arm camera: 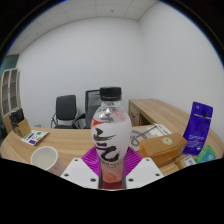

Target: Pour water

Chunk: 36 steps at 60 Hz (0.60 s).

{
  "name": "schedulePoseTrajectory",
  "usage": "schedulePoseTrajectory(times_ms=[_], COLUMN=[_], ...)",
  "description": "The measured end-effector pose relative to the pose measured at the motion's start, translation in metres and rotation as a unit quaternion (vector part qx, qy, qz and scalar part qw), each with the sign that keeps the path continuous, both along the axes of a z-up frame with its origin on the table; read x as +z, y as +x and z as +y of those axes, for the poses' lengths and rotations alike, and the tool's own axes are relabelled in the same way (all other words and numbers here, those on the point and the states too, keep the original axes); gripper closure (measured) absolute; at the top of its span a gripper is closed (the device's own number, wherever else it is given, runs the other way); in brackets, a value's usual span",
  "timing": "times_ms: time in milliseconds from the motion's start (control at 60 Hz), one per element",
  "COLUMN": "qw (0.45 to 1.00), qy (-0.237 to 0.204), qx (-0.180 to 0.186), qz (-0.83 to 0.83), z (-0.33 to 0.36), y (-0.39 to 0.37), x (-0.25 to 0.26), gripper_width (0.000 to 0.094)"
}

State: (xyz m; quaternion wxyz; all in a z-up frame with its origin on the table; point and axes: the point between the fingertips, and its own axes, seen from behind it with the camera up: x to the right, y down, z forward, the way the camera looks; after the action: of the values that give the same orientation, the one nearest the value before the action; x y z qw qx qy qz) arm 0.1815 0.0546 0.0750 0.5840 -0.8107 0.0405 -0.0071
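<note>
The gripper (112, 176), held level, clamps both pink pads on an upright capped water bottle (109, 135), with a paper cup (46, 158) left of it on the wooden table (75, 150).

Office: desks (160, 112), swivel chairs (66, 110), shelving (9, 92)

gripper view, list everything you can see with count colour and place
bottle: 1, clear with white cap and a white, black and pink label, upright between the fingers
paper cup: 1, white, on the table beside the bottle
table: 1, light wood, under the bottle
purple pouch: 1, standing on the table beyond the fingers
cardboard box: 1, tan, beside the pouch
office chairs: 2, black, behind the table
shelf: 1, pale, by the wall
gripper: 1, white fingers with pink pads, closed on the bottle
</note>
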Motion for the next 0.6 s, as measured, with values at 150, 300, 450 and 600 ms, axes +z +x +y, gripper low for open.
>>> schedulePoseTrajectory(times_ms=[150,300,450,600], qw=[1.0,1.0,0.999,0.998], qy=[0.011,0.006,-0.024,-0.045], qx=[-0.003,-0.002,-0.019,-0.048], qz=[0.004,0.001,0.016,0.011], z=[-0.004,-0.002,-0.013,-0.045], y=[0.001,0.0,0.003,0.005], x=[-0.009,-0.009,-0.009,0.013], gripper_width=[0.0673,0.054,0.0141,0.007])
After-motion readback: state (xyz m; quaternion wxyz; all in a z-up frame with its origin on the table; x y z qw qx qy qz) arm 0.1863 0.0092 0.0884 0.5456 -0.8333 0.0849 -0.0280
